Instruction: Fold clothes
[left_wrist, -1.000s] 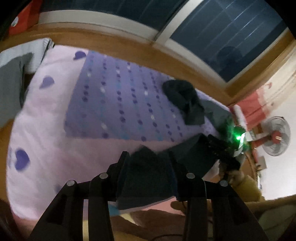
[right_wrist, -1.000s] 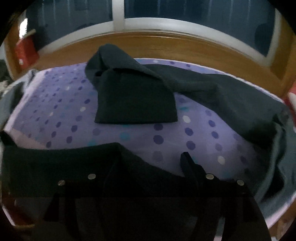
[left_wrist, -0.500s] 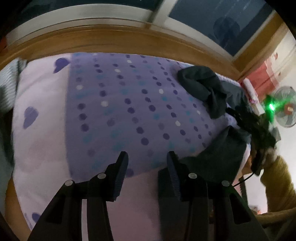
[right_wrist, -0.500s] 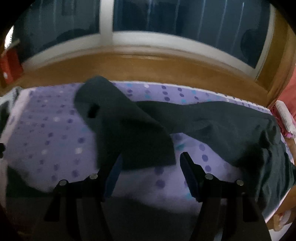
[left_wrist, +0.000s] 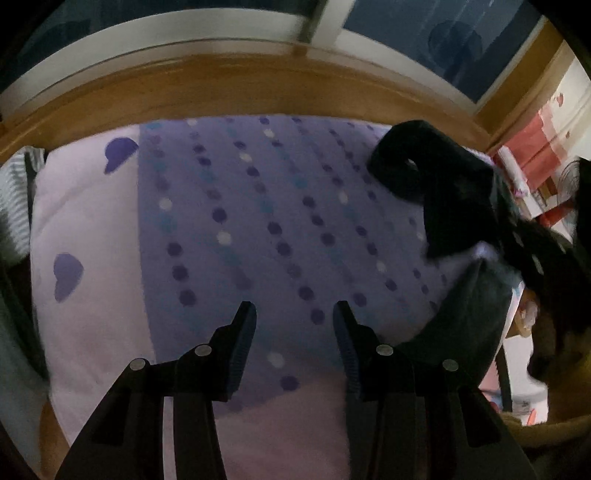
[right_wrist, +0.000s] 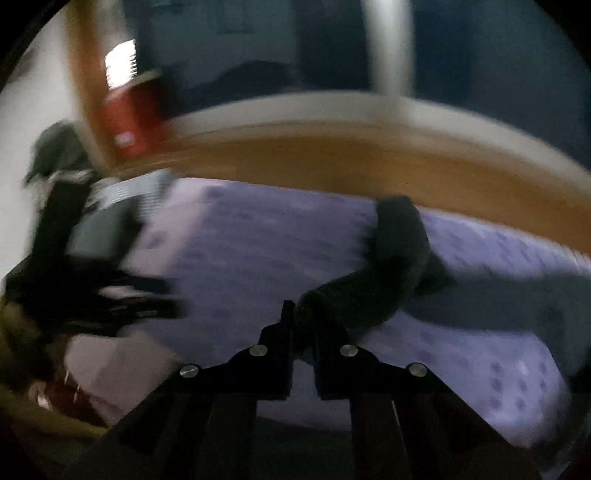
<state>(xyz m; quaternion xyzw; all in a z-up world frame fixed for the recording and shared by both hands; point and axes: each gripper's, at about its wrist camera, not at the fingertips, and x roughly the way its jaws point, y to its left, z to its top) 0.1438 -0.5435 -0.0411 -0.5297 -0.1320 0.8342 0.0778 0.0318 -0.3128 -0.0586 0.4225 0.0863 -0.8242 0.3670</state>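
Observation:
A dark garment (left_wrist: 439, 192) lies bunched on the purple dotted bed cover (left_wrist: 258, 229) at the right. My left gripper (left_wrist: 293, 314) is open and empty above the cover's near edge. In the right wrist view, my right gripper (right_wrist: 303, 317) is shut on a fold of the dark garment (right_wrist: 373, 280), which stretches up and to the right across the bed. That view is blurred by motion.
A wooden headboard ledge (left_wrist: 258, 85) and a window run along the far side. A pink sheet with purple hearts (left_wrist: 85, 240) lies left of the cover. Striped grey cloth (left_wrist: 11, 199) lies at the left edge. A red box (right_wrist: 129, 110) stands on the ledge.
My left gripper let go of the dark cloth it held and now stands open and empty. My right gripper shut on the dark garment and swung left, pulling it along.

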